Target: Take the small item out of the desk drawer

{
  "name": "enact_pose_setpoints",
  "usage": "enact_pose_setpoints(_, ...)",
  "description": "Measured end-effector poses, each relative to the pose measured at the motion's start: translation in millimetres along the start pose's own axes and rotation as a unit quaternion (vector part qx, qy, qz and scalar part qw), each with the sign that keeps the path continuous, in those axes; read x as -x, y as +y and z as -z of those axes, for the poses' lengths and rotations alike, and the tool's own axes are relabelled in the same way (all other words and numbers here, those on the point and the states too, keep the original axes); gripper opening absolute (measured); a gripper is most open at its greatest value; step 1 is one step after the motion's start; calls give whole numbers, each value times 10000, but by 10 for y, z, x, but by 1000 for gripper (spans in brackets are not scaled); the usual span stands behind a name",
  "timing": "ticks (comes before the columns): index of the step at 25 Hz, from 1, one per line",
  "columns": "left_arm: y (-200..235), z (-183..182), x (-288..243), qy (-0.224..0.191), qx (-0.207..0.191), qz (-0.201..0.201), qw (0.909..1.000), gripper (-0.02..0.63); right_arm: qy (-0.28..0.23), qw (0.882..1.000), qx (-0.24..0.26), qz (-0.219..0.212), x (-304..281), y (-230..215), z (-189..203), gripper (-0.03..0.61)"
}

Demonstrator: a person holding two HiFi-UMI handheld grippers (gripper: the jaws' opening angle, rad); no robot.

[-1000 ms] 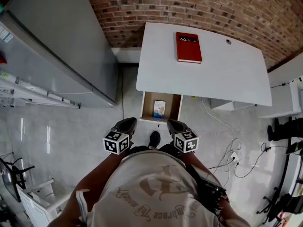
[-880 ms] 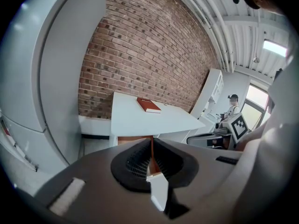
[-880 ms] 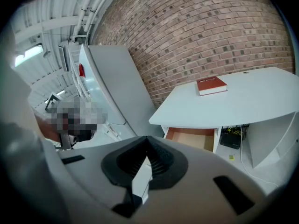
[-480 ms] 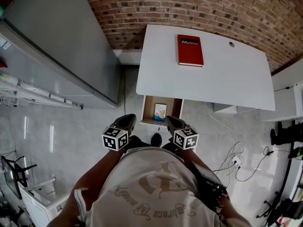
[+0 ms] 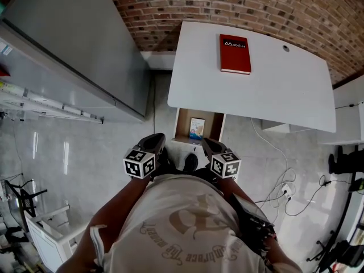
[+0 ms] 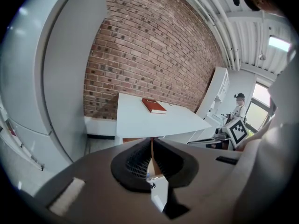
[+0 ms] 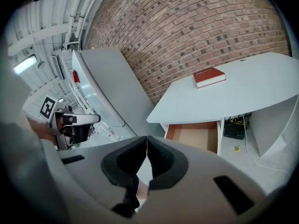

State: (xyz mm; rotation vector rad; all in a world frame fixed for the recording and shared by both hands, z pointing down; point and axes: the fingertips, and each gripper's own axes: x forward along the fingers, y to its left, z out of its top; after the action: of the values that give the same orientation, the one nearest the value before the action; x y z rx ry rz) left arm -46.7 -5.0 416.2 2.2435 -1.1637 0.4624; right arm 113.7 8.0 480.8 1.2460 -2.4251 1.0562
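Since drawer (image 5: pixel 180 124) stands open: small item (image 5: pixel 197 128) lies exposed, seemingly a card.
Left gripper (image 6: pixel 151 146): clenched empty, short of drawer.
Right gripper (image 7: pixel 146 143): clenched empty, reach not begun.

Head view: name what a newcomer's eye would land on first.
The red book lying on the white desk, which stands against the brick wall, stands out most. Below the desk's near edge, the open drawer shows a small item inside. The left hand-held gripper and the right hand-held gripper point toward it from just short of its front.
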Motion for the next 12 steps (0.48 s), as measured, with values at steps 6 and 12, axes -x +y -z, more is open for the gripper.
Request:
enact_pose_setpoints(6,29,61,-44,64,37,100,9999,17,106,9998,-68,152,-88,-70,94,6)
enact_pose_setpoints(12,165,137,-96,200,175,106,9996,17,324,9992,-43,212,-217,-89,124,6)
